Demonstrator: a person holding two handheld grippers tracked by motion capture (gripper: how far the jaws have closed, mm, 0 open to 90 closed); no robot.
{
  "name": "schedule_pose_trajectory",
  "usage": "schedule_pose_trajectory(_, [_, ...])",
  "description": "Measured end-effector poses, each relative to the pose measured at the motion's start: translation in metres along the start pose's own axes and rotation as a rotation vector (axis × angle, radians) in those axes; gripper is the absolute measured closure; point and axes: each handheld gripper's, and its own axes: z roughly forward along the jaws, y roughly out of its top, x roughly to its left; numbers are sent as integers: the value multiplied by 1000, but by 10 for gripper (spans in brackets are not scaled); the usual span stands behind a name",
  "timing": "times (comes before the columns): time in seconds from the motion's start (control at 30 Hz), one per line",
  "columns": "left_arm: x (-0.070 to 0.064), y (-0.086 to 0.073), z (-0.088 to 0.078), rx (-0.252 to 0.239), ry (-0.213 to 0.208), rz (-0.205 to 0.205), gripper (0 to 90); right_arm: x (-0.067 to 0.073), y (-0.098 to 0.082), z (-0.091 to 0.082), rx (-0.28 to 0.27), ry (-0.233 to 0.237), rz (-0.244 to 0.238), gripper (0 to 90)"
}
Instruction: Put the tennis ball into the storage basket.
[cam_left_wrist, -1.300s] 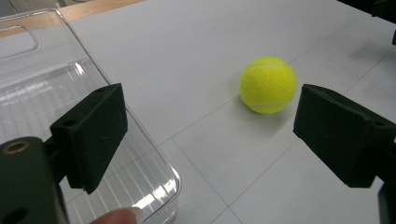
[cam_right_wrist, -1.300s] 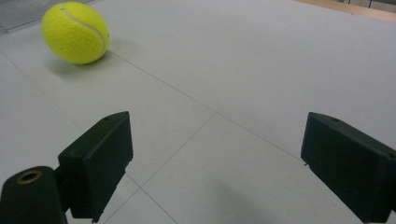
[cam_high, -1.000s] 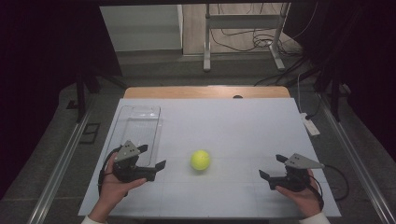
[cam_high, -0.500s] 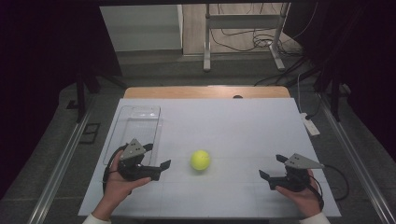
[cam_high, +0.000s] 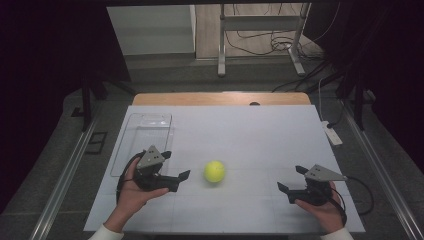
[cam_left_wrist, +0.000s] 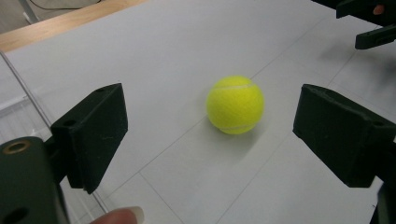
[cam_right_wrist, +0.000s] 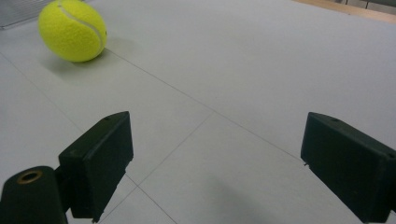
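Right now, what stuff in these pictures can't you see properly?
- Fuzzy yellow-green tennis ball: its underside and far side are hidden by the ball itself, left gripper view.
- Clear plastic rectangular tray: its near end is covered by the left gripper, high view; any contents are too faint to tell.
- Small white box at the table's right edge: too small to identify, high view.
- Room around the table: too dark.

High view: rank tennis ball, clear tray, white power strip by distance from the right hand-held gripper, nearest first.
From the right hand-held gripper:
1. White power strip, at the table's right edge, beyond the gripper.
2. Tennis ball, table centre, to its left.
3. Clear tray, far left.
The first two are close.
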Motion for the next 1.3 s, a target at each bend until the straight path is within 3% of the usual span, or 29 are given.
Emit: schedule_pose_trajectory(1.3, [-5, 19, 31, 53, -79, 16, 110, 0, -1, 1, 2, 13, 0, 100])
